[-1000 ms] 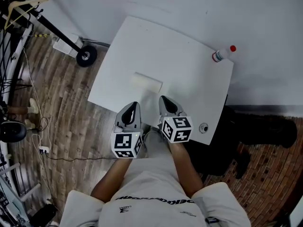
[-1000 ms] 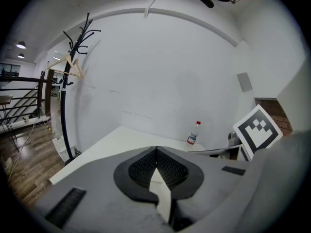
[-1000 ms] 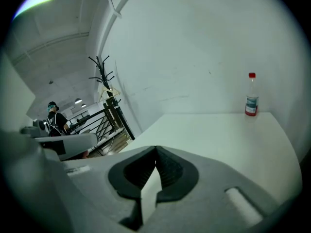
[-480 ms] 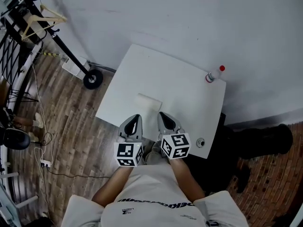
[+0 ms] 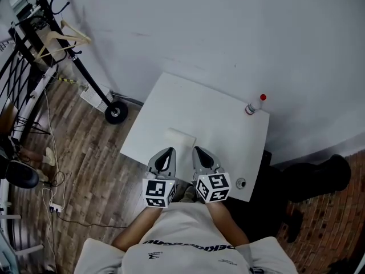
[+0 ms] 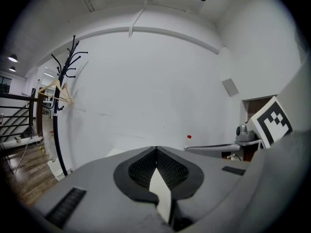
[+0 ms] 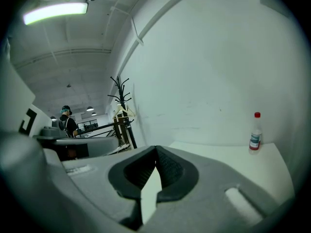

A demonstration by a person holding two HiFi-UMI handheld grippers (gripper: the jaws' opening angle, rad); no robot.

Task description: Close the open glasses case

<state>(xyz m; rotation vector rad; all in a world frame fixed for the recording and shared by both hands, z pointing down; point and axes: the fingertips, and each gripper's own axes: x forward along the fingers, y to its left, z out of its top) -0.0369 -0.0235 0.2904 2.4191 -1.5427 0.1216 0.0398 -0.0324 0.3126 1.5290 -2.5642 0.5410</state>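
Head view: the pale, flat rectangular glasses case (image 5: 181,136) lies near the near edge of the white rectangular table (image 5: 228,124). Its long axis runs across the table, its left end a little farther away. Whether its lid is up cannot be told. The left gripper (image 5: 167,154) and right gripper (image 5: 199,152) sit side by side just short of it. A clear plastic bottle with a red cap (image 5: 254,105) stands upright at the far right corner. Around lie brown wood-plank floor (image 5: 85,153), a plain white wall (image 5: 228,39) and a black wheeled coat stand (image 5: 74,67).

Left gripper view: the grey jaws with ribbed black pads meet at the tips, nothing between them.

Right gripper view: its jaws are likewise pressed together and empty, with the bottle well beyond.
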